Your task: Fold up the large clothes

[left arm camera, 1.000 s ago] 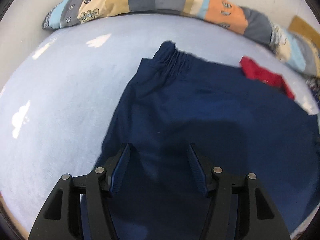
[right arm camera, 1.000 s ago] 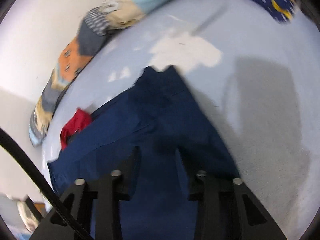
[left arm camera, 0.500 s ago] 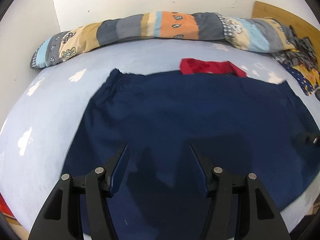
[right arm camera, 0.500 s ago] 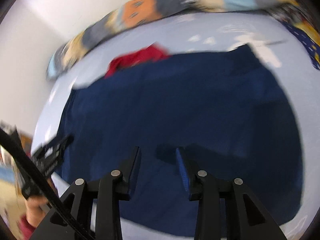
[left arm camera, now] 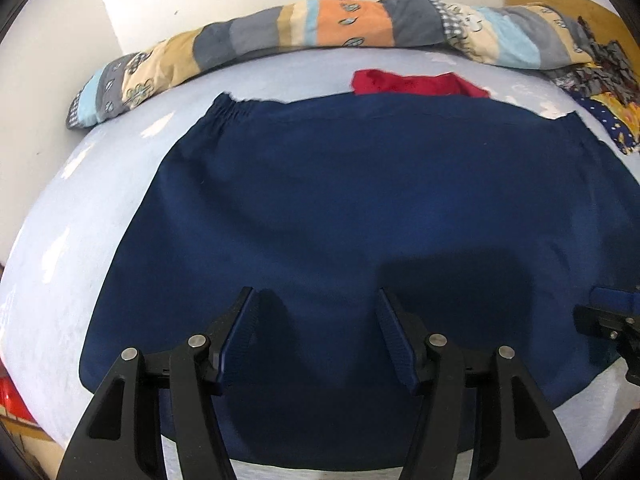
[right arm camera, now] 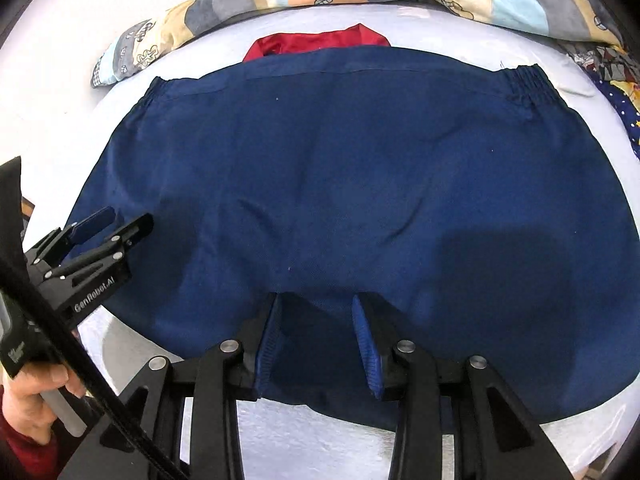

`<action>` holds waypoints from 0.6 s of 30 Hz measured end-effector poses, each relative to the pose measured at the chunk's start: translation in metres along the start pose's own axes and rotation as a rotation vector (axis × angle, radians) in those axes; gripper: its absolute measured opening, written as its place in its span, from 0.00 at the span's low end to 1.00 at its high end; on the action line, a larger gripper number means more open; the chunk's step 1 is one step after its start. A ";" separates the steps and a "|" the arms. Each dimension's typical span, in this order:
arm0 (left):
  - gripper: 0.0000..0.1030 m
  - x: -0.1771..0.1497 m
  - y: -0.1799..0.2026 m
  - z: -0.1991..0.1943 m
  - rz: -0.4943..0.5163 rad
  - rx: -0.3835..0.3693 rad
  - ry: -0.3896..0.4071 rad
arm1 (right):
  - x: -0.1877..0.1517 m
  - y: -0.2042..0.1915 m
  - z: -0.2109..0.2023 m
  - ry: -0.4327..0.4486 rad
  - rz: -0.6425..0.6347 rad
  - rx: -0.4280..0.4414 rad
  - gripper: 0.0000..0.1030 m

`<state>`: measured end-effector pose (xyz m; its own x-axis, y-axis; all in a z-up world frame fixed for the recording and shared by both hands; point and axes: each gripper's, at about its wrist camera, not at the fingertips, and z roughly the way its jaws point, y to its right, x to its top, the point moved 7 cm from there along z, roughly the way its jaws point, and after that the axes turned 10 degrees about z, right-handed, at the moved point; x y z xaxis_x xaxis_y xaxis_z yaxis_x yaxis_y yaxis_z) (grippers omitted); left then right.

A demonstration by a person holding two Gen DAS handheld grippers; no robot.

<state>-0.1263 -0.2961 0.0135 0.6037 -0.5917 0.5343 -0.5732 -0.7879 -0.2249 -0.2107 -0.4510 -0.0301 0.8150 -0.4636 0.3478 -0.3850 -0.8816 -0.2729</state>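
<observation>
A pale blue bed carries a navy garment spread flat, its elastic waistband toward a patchwork quilt rolled along the wall. A red cloth peeks from under the far edge. The left tongs hover wide apart over the near hem, holding nothing. The right tongs, spread narrower, likewise empty, hover above the same hem.
</observation>
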 end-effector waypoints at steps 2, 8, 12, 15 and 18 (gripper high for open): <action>0.59 0.003 0.005 -0.003 0.006 -0.013 0.011 | 0.005 -0.003 -0.007 0.025 -0.011 0.002 0.39; 0.59 0.012 0.020 -0.008 0.032 -0.041 0.037 | 0.021 0.003 -0.026 0.090 0.001 -0.020 0.46; 0.59 0.014 0.024 -0.006 0.051 -0.030 0.041 | 0.026 0.013 -0.026 0.108 -0.001 -0.087 0.51; 0.59 0.014 0.026 -0.002 0.053 -0.027 0.035 | 0.026 0.018 -0.019 0.091 0.013 -0.110 0.56; 0.59 0.014 0.026 -0.002 0.055 -0.024 0.035 | 0.024 0.019 -0.009 0.067 0.004 -0.132 0.57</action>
<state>-0.1337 -0.3247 0.0165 0.5517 -0.6273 0.5496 -0.6183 -0.7499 -0.2352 -0.2027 -0.4800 -0.0192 0.7844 -0.4678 0.4073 -0.4449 -0.8819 -0.1559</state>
